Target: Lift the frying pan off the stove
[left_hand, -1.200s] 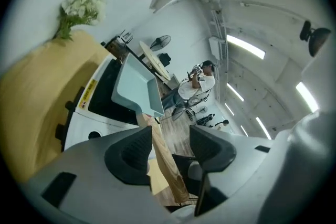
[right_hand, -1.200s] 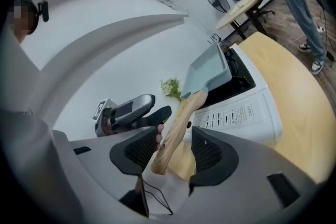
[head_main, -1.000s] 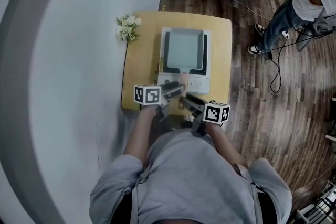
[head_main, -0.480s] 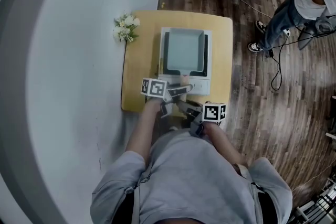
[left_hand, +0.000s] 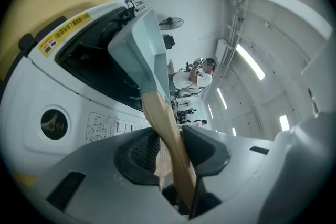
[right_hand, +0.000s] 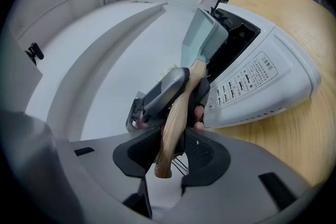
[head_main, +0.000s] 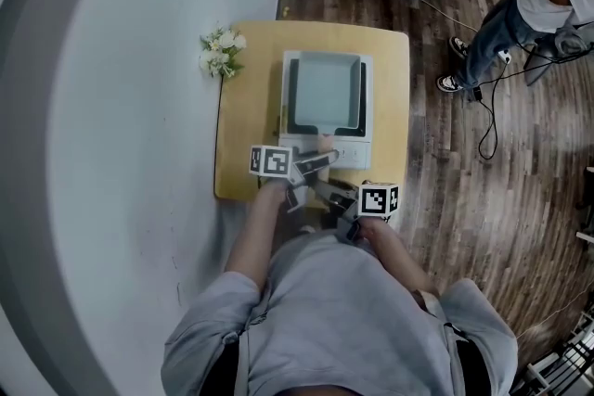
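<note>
A square pale-teal frying pan (head_main: 325, 88) sits on a white stove (head_main: 364, 144), its wooden handle (head_main: 324, 142) pointing toward me. My left gripper (head_main: 316, 160) reaches in from the left. In the left gripper view the handle (left_hand: 163, 128) runs between the closing jaws of the left gripper (left_hand: 170, 152) and both pads touch it. My right gripper (head_main: 327, 188) is just behind. In the right gripper view the end of the handle (right_hand: 176, 113) lies between the closing jaws of the right gripper (right_hand: 173, 152), with the pan (right_hand: 202, 39) beyond.
The stove stands on a small wooden table (head_main: 390, 172) against a white wall, with white flowers (head_main: 218, 51) at the table's left edge. The stove's control panel (right_hand: 247, 81) faces me. Cables cross the dark wood floor, and a person (head_main: 548, 5) stands far right.
Both grippers moved in toward the pan's handle, the left one rightward and forward, the right one leftward. The pan stays on the stove.
</note>
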Action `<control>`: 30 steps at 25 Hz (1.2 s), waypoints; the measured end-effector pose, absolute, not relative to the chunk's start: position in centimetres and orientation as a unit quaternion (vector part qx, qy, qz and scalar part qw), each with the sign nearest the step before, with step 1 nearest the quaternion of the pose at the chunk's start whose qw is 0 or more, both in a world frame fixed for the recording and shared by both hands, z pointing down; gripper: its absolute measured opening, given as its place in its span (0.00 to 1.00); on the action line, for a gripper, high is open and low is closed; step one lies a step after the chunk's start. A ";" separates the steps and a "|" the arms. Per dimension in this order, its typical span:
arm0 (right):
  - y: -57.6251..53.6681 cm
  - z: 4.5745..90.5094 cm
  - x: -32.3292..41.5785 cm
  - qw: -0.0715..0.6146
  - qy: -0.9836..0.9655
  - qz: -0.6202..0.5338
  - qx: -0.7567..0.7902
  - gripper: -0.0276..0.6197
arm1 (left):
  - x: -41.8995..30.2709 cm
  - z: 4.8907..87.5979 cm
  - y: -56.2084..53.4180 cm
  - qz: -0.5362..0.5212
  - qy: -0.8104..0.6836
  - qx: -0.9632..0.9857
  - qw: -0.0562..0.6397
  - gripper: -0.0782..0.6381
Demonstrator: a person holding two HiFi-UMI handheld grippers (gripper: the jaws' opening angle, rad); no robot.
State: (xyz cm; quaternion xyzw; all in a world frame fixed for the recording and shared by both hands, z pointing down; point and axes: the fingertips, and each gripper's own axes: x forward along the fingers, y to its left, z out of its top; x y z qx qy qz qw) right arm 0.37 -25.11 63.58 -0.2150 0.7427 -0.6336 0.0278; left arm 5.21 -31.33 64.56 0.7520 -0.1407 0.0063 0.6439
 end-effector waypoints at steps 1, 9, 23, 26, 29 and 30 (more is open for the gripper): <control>-24.9 63.8 0.3 0.022 0.745 -0.631 -0.214 0.24 | 5.2 64.6 -31.2 0.013 -0.142 0.759 0.636 0.29; -23.6 63.5 0.4 -0.007 0.780 -0.587 -0.219 0.24 | 5.6 63.3 -30.0 0.019 -0.140 0.805 0.576 0.28; -19.1 59.4 0.7 -0.001 0.855 -0.472 -0.214 0.25 | 5.2 57.5 -25.6 -0.043 -0.138 0.851 0.506 0.28; -17.5 58.7 0.5 0.001 0.863 -0.457 -0.215 0.25 | 5.1 56.6 -24.0 -0.044 -0.137 0.857 0.495 0.28; -15.6 58.2 0.4 0.001 0.870 -0.444 -0.213 0.25 | 5.0 55.9 -22.0 -0.040 -0.135 0.864 0.484 0.28; -15.0 58.0 0.3 0.001 0.873 -0.440 -0.212 0.25 | 5.0 55.8 -21.4 -0.040 -0.134 0.866 0.481 0.28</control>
